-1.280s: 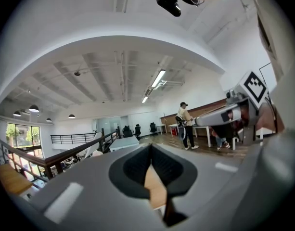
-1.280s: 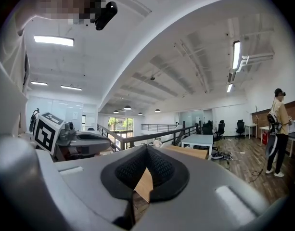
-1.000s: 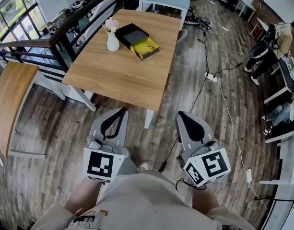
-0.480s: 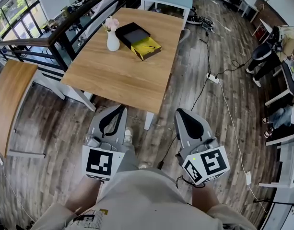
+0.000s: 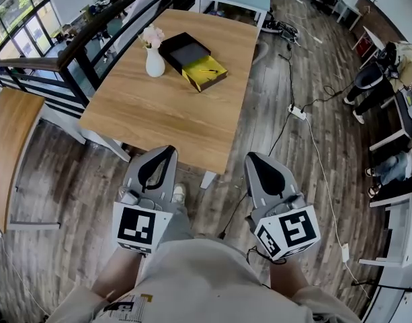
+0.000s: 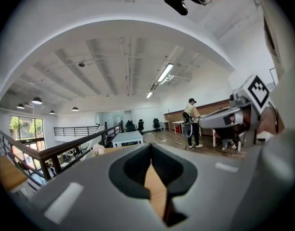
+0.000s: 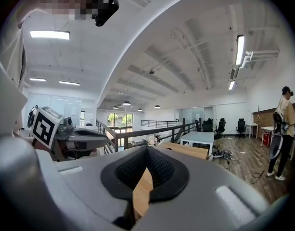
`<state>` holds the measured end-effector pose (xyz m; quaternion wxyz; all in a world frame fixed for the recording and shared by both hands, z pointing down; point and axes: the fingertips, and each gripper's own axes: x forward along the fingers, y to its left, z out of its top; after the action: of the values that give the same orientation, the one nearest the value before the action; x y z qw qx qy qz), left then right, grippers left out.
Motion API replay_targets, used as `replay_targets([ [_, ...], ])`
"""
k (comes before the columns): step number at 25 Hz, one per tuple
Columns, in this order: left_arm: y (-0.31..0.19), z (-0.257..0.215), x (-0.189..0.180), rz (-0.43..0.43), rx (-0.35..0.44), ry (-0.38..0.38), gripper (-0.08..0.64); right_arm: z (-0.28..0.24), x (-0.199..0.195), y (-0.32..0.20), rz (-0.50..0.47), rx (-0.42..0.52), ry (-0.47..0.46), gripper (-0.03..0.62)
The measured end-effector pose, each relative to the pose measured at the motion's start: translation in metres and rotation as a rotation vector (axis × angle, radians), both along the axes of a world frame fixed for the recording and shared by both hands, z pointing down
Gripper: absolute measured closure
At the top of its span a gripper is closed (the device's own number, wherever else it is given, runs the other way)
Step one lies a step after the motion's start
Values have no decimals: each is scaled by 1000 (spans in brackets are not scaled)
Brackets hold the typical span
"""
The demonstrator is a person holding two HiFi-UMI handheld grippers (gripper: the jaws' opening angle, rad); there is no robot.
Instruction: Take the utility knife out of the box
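Note:
On the wooden table [image 5: 158,116] an open yellow box [image 5: 207,73] lies at the far side, with a thin utility knife [image 5: 208,70] inside it. A black tray or lid [image 5: 183,49] lies touching the box on its far left. My left gripper [image 5: 168,151] and right gripper [image 5: 252,157] are held side by side just short of the table's near edge, far from the box. Both are shut with nothing between the jaws. The left gripper view shows its tips [image 6: 149,147] meeting over the tabletop, and so does the right gripper view [image 7: 146,150].
A white vase with pink flowers [image 5: 153,59] stands left of the black tray. A dark railing [image 5: 91,42] runs along the table's left side. A cable and power strip [image 5: 296,111] lie on the wood floor at the right. People stand by desks at far right [image 5: 374,79].
Both grippers and the person have moved forward toward the table, whose near edge now lies just ahead of the jaw tips. The jaws stay shut.

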<state>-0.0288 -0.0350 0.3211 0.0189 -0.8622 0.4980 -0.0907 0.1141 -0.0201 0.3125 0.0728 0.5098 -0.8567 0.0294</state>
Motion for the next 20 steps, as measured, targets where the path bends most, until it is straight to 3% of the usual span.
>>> replay_targets([
  [8,-97,6,-24,14,-3,-18,558,5,-26,-92,12,-27,27,591],
  [14,-168,5,-38,53,-7,-23,558,6,-46,-162,-10,-112,-89,591],
  [20,-263,4,-60,102,-29,-20,558,3,-68,-253,38,-130,-61,591],
])
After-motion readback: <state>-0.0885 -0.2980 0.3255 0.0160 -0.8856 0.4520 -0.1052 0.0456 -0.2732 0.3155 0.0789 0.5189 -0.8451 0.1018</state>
